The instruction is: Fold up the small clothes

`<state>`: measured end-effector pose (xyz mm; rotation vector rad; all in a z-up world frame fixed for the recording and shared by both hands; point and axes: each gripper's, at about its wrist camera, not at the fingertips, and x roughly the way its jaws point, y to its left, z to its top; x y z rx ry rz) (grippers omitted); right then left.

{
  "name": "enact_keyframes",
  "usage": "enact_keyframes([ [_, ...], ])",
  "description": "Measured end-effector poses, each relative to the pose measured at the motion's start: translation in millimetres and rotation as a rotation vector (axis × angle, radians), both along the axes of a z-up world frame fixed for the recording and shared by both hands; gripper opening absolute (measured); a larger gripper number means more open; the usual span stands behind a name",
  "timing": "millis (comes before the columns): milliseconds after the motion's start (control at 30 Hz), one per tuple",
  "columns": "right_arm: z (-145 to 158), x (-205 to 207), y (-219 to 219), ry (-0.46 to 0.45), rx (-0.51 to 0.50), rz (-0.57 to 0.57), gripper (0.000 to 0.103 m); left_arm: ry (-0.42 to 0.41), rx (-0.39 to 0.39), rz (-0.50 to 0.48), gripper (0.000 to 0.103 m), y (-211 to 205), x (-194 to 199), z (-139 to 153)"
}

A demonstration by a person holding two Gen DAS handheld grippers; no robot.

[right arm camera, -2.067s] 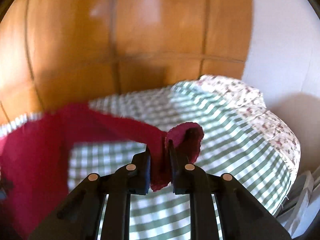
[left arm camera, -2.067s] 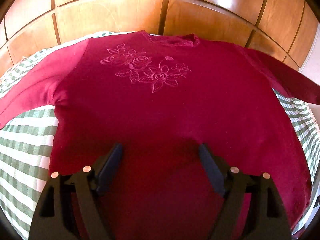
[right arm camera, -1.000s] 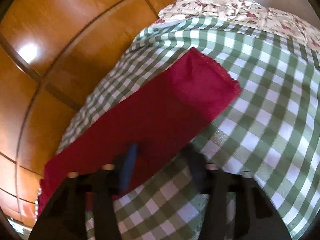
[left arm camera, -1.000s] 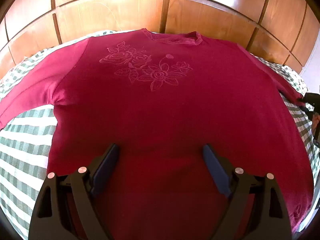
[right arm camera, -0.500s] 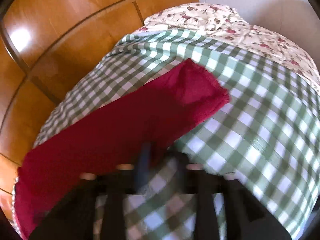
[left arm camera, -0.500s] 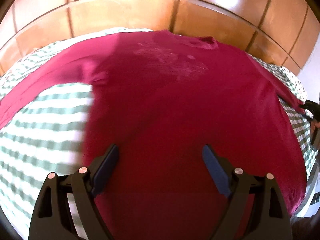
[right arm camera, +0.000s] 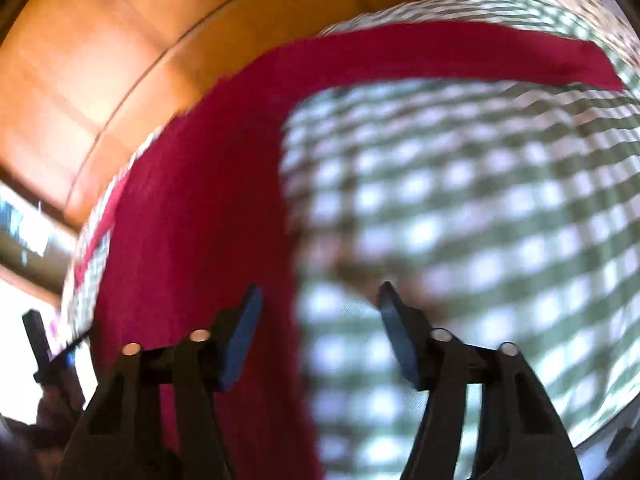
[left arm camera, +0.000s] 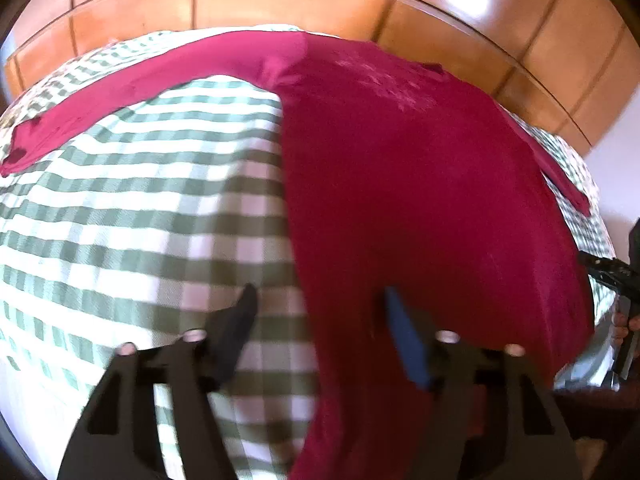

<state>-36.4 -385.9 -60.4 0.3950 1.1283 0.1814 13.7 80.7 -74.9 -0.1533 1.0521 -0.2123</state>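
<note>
Both views are blurred; the embroidery on the red top barely shows. It lies spread on the checked bed, sleeves out, wooden headboard behind. The left claw and right claw have just been closing, fingers apart, each straddling a side edge of the top, gripping nothing.

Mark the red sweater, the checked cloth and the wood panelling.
red sweater (left arm camera: 400, 200), left wrist view, middle of the body.
checked cloth (left arm camera: 140, 220), left wrist view, bare stretch left of the sweater.
wood panelling (left arm camera: 280, 0), left wrist view, panel above the sweater.
</note>
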Motion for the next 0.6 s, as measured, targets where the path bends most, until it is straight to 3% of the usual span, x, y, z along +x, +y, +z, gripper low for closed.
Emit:
enact_keyframes([
  [67, 1, -10, 14, 0.011, -0.016, 0.039, 0.017, -0.002, -0.020, -0.022, 0.028, -2, -4, -1],
  [100, 1, -13, 20, 0.017, -0.011, 0.062, 0.010, -0.002, -0.033, -0.034, 0.015, -4, -5, -1],
  [200, 9, -21, 33, 0.004, -0.079, 0.122, 0.006, -0.024, -0.003, -0.067, 0.011, -10, -10, 2],
  [300, 21, -36, 40, -0.017, -0.098, 0.167, 0.006, -0.021, 0.021, -0.069, 0.011, -4, -13, 3],
  [367, 13, -37, 40, 0.012, -0.131, 0.182, 0.006, -0.013, 0.018, -0.077, 0.011, -2, -16, 1],
  [467, 1, -33, 33, 0.042, -0.110, 0.146, 0.006, -0.011, 0.019, -0.071, 0.020, -4, -17, 6],
  [533, 1, -30, 28, 0.047, -0.064, 0.119, 0.008, -0.040, 0.010, -0.053, 0.032, -3, -16, 15],
  [600, 5, -24, 17, 0.023, -0.043, 0.078, 0.028, -0.072, -0.019, -0.048, 0.040, -5, -12, 25],
])
